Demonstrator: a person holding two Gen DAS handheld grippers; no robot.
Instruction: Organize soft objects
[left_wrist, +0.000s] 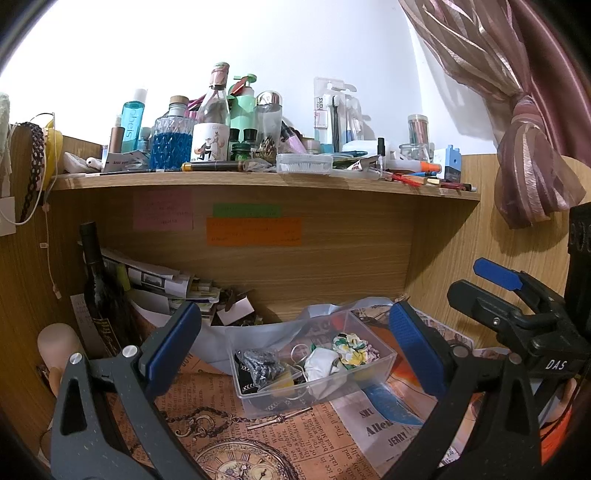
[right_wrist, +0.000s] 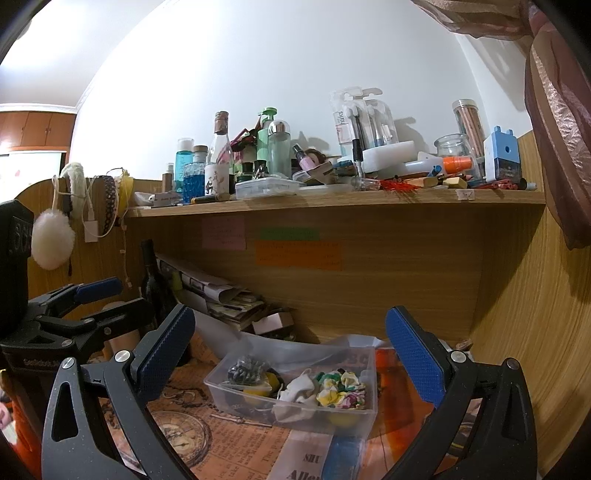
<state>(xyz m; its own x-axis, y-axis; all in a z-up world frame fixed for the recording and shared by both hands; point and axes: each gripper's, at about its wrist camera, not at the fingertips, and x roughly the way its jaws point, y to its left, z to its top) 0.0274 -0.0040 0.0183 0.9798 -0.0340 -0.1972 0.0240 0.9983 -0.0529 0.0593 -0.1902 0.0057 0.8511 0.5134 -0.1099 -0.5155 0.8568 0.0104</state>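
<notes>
While both stand released, left gripper (left_wrist: 295, 347) and right gripper (right_wrist: 290, 354) face the clear box (left_wrist: 369, 363).

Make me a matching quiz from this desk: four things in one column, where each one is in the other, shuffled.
1. floral scrunchie
2. dark wine bottle
3. white brush
4. orange sticky note

A. on the top shelf
B. stuck to the back panel
C. in the clear plastic box
D. standing under the shelf, at the left

Pairs: 1-C, 2-D, 3-A, 4-B

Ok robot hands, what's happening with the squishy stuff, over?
Left gripper open, empty. Right gripper open, empty. Soft things sit in the clear box on the desk. Nothing blocks the box.
</notes>
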